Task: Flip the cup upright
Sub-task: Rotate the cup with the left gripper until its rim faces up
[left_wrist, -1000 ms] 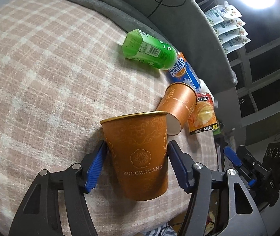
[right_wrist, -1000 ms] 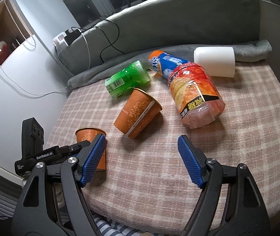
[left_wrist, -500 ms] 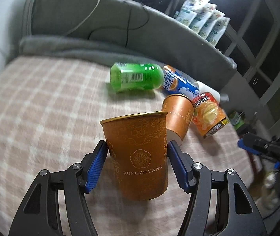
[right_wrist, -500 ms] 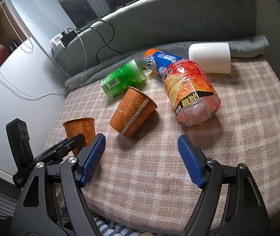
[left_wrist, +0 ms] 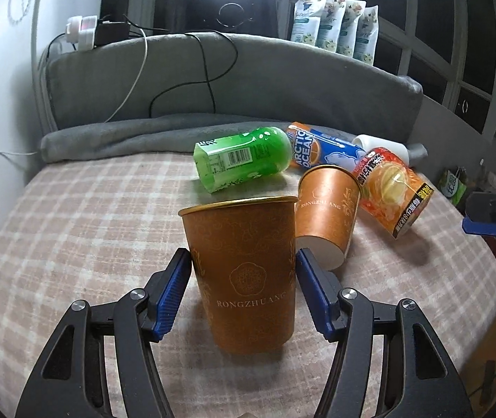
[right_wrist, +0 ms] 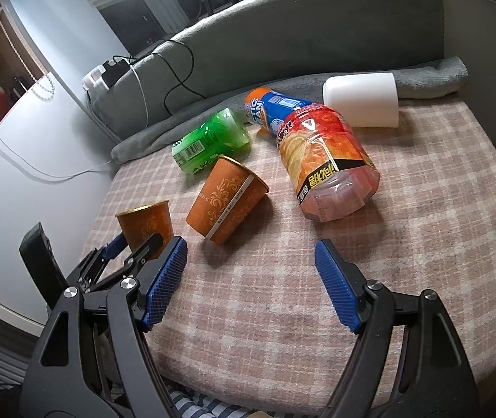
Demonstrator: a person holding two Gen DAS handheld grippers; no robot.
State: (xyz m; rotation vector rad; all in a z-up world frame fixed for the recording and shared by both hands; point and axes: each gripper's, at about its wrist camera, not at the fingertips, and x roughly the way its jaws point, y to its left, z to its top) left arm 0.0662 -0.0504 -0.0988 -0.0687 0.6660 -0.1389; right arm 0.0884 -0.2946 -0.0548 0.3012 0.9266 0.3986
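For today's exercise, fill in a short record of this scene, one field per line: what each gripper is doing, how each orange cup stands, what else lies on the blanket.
left gripper: jaws closed on the sides of the upright orange cup, rim up
right gripper: jaws open, holding nothing, over the checked blanket
second orange cup: on its side, not yet flipped
green bottle: on its side, behind the fallen cup
blue Arctic Ocean bottle: on its side
red snack jar: on its side
white cup: on its side by the grey cushion
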